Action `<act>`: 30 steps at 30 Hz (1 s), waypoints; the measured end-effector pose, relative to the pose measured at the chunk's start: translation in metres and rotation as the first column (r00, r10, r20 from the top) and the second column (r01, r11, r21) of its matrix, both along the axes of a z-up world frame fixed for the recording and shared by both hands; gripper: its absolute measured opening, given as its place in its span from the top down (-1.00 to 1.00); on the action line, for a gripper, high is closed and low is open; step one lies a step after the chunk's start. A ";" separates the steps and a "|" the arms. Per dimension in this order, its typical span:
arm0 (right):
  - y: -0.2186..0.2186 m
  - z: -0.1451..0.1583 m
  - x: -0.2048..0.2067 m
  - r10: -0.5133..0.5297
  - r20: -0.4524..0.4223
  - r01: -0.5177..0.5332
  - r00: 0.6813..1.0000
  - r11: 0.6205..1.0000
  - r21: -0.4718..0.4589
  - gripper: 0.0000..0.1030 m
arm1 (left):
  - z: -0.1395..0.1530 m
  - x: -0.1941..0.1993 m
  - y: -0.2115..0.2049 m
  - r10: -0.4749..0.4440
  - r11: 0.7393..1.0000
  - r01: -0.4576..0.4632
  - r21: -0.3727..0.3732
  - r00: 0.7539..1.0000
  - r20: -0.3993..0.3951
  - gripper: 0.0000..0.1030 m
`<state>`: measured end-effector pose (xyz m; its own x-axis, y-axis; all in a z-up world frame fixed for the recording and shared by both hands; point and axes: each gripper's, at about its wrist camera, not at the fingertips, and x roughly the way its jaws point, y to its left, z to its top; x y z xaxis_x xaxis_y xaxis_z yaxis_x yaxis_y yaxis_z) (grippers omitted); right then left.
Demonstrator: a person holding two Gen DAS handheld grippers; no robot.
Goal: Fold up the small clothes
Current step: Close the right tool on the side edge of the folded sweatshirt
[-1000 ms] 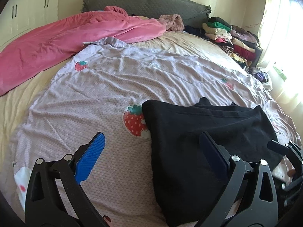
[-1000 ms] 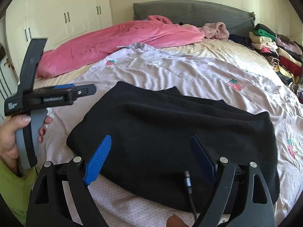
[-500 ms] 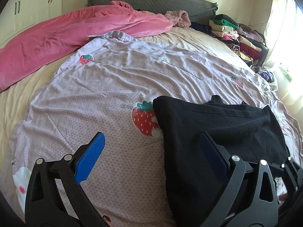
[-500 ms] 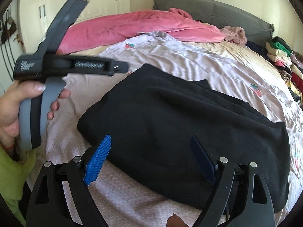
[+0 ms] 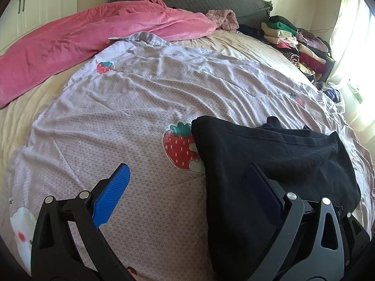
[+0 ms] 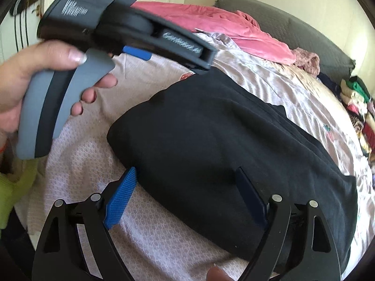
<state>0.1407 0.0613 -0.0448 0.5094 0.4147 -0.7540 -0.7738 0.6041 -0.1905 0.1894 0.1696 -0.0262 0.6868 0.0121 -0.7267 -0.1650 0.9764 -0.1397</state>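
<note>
Black garment point(image 5: 269, 164) partly behind claws

A black piece of clothing point(image 5: 269, 164) lies folded and mostly flat on the bed's strawberry sheet point(image 5: 140, 107), covering part of one strawberry.

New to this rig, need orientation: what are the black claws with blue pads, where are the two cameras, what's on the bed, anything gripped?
No robot: a person holds a handheld two-finger gripper in each hand, with a fisheye camera on each looking along its fingers. One picture shows the left gripper, the other the right gripper; both stand open and hold nothing. The right view also shows the person's left hand on the other gripper's handle. A black garment lies on a strawberry-print sheet, with a pink blanket and a pile of folded clothes behind.
</note>
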 end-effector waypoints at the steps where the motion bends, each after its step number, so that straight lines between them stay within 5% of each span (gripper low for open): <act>1: 0.002 -0.002 -0.001 0.006 0.009 -0.006 1.000 1.000 -0.009 -0.64 | 0.000 0.000 0.000 0.002 1.000 -0.002 -0.001 1.000 -0.001 -0.81; 14: 0.023 -0.012 0.004 0.021 0.103 -0.016 0.994 0.998 -0.054 -0.76 | -0.013 0.012 0.005 0.006 0.999 -0.007 -0.043 1.000 -0.024 -0.81; 20: 0.014 -0.004 0.008 0.011 0.085 -0.011 0.996 1.000 -0.003 -0.52 | -0.017 0.017 0.005 -0.012 0.996 0.010 -0.089 1.000 -0.027 -0.81; 30: 0.010 -0.016 -0.009 0.103 0.144 -0.082 0.984 0.987 -0.140 -0.51 | -0.020 0.017 0.006 -0.010 0.994 0.008 -0.113 1.000 -0.024 -0.81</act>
<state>0.1320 0.0712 -0.0607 0.5856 0.3663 -0.7232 -0.7813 0.4927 -0.3831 0.2061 0.1758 -0.0458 0.6688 -0.0774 -0.7394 -0.1609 0.9559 -0.2456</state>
